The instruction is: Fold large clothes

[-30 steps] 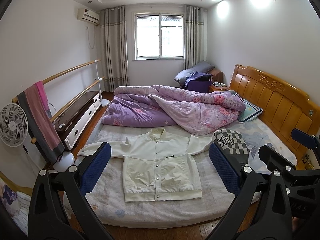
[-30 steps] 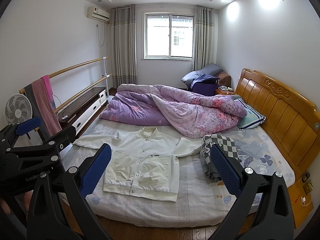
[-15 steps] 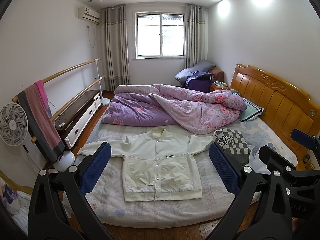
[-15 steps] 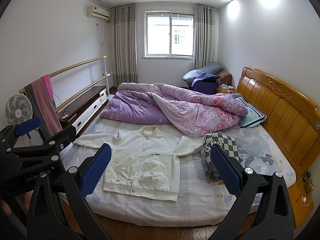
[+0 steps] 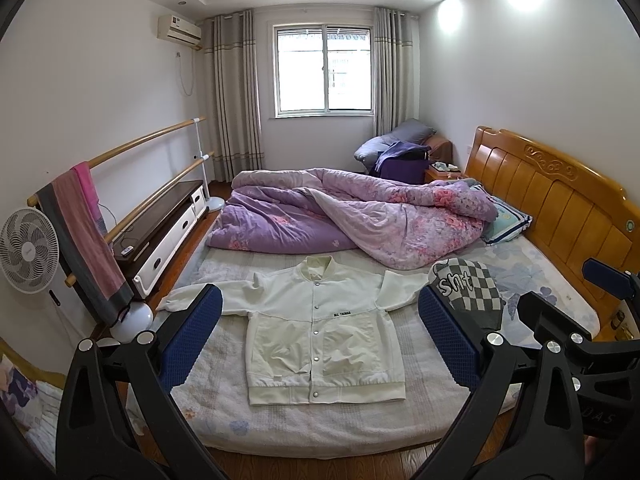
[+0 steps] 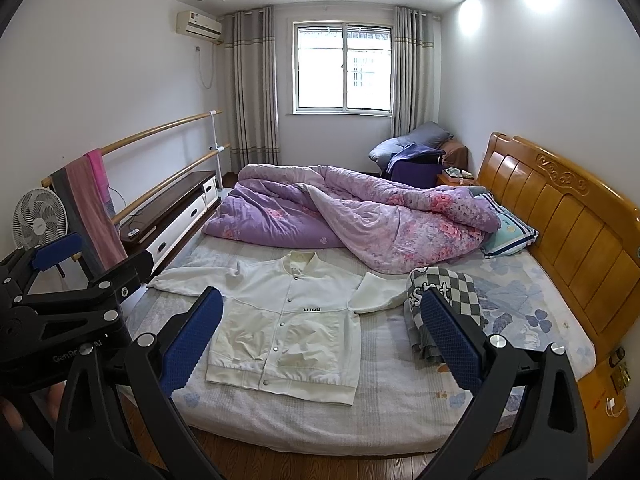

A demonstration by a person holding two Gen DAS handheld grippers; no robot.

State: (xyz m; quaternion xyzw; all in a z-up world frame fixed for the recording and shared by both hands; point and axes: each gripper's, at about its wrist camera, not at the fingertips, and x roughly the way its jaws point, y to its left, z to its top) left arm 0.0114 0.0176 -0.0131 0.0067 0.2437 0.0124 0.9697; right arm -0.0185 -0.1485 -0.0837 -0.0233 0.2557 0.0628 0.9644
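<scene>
A white snap-button jacket (image 5: 320, 328) lies flat, front up, on the near part of the bed (image 5: 304, 424), its left sleeve stretched out and its right sleeve folded short. It also shows in the right wrist view (image 6: 280, 328). My left gripper (image 5: 320, 340) is open and empty, held back from the bed's near edge. My right gripper (image 6: 320, 340) is open and empty too, held beside the left one. A folded checkered garment (image 5: 468, 292) lies to the right of the jacket.
A rumpled purple floral quilt (image 5: 352, 216) covers the far half of the bed. A wooden headboard (image 5: 560, 208) stands on the right. A fan (image 5: 28, 252), a rail with a hanging towel (image 5: 84, 224) and a low cabinet (image 5: 164, 224) line the left wall.
Both views have shifted very slightly. The jacket and both grippers stay as they were.
</scene>
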